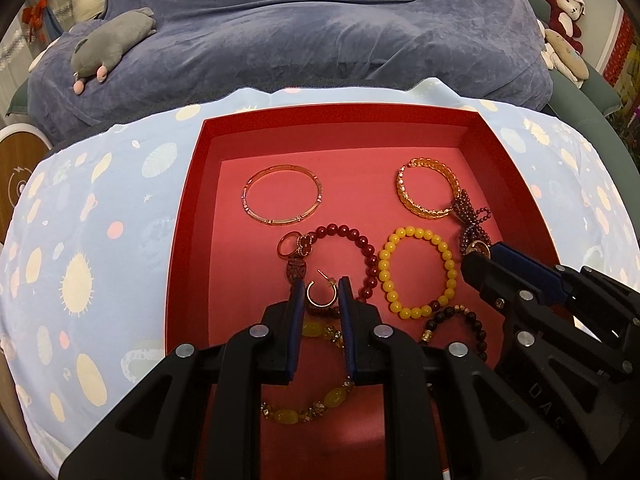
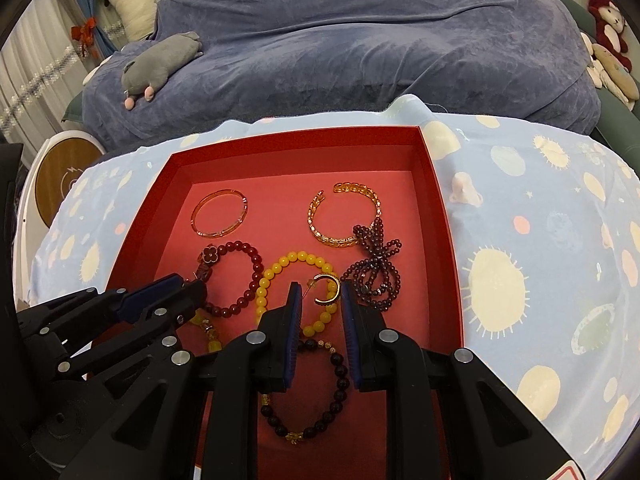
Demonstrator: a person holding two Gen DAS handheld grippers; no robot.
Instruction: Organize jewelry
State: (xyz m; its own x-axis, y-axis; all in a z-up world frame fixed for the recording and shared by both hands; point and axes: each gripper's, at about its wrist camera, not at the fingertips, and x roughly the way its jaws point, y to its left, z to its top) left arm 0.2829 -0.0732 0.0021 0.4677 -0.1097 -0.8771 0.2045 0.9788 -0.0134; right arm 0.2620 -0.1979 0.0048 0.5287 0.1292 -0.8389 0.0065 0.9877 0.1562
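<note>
A shallow red cardboard tray [image 1: 188,216] sits on a pale blue cloth printed with suns and planets [image 1: 80,248], filling the middle of both views.

In the left wrist view, the left claw [image 1: 322,294] is at lower centre, its blue-padded fingers narrowed around a small gold hoop earring [image 1: 320,294]; whether the pads actually pinch it cannot be told. Just above and around it curves a dark red beaded bracelet [image 1: 362,246], with a gold ring bearing a red clover [image 1: 294,245] at its left end. A thin gold bangle [image 1: 282,194] lies in the upper left of the tray and an open amber link cuff [image 1: 428,190] in the upper right.

In the right wrist view, the right claw [image 2: 320,300] is at lower centre, its fingers set narrowly either side of a second gold hoop earring [image 2: 328,290], which lies over a yellow beaded bracelet [image 2: 296,292]; contact with the pads cannot be told. A purple beaded bow-shaped strand [image 2: 376,266] lies just right of it, and a dark brown beaded bracelet [image 2: 340,384] is beneath the claw at the bottom.

Behind the tray spreads a blue-grey velvet blanket [image 2: 360,40] with a grey plush animal [image 2: 160,64] at upper left.
</note>
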